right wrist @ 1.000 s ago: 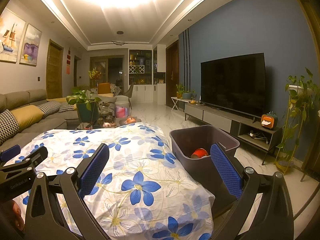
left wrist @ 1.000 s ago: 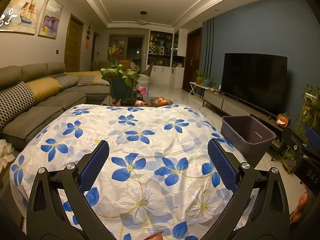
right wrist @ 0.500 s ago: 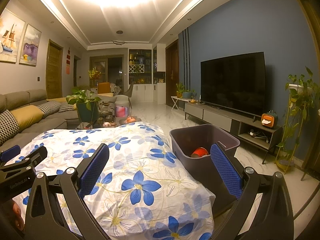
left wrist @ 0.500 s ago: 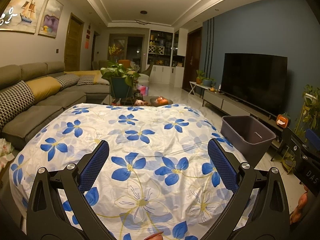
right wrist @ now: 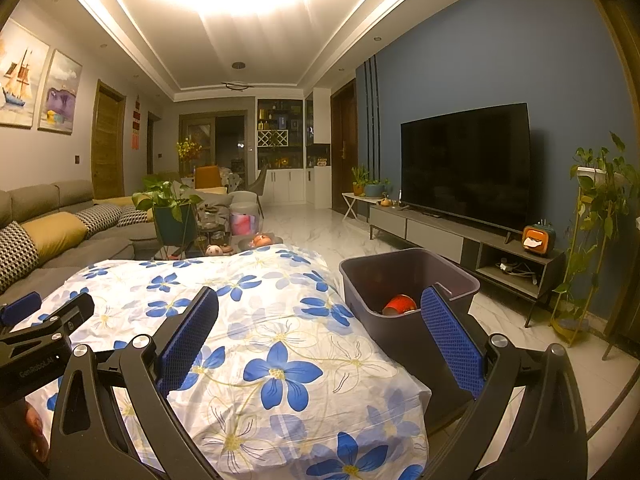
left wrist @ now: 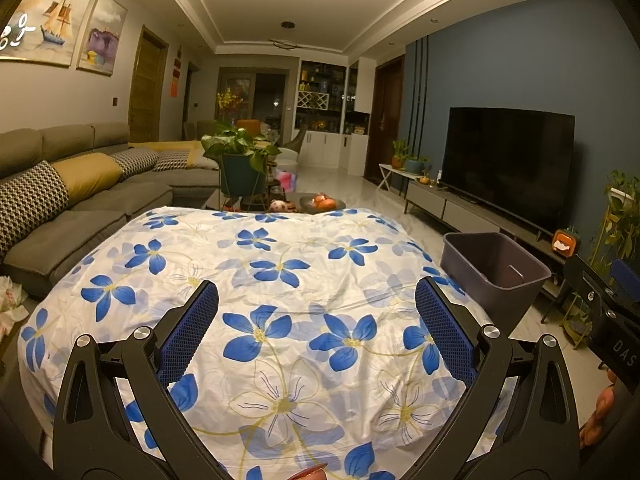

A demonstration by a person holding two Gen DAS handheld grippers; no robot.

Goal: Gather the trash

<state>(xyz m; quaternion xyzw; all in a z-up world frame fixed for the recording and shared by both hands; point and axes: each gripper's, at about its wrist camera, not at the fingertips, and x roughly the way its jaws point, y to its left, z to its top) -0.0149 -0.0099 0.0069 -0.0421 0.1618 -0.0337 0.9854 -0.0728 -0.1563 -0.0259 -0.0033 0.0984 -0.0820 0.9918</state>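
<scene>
Both grippers hover over the flowered cloth (left wrist: 280,280), jaws spread wide, nothing between the pads. Left gripper (left wrist: 316,332) sits over the cloth's near middle. Right gripper (right wrist: 320,336) is over the cloth's right edge, its right finger in front of the bin (right wrist: 408,280).

The bin stands on the floor just beside the cloth's right edge. Inside it, against the near wall, is a red-orange item (right wrist: 400,305), probably a cup or can; hard to tell which.

No loose trash shows on the cloth top. At the very bottom edge of the left view, at the cloth's near end, a small reddish thing (left wrist: 310,473) pokes in; cannot tell what it is. Off the cloth's left side, low against the sofa (left wrist: 72,236), lies crumpled pale paper or tissue (left wrist: 10,300).

Handling guesses: the paper looks light and soft, will crush rather than slip, so pinch the bulk of the wad, not a loose corner. The red item, if a cup or can, is likely light, thin-walled and a bit slick; take it across the body with a gentle squeeze.

The task looks mostly done or between picks.
</scene>
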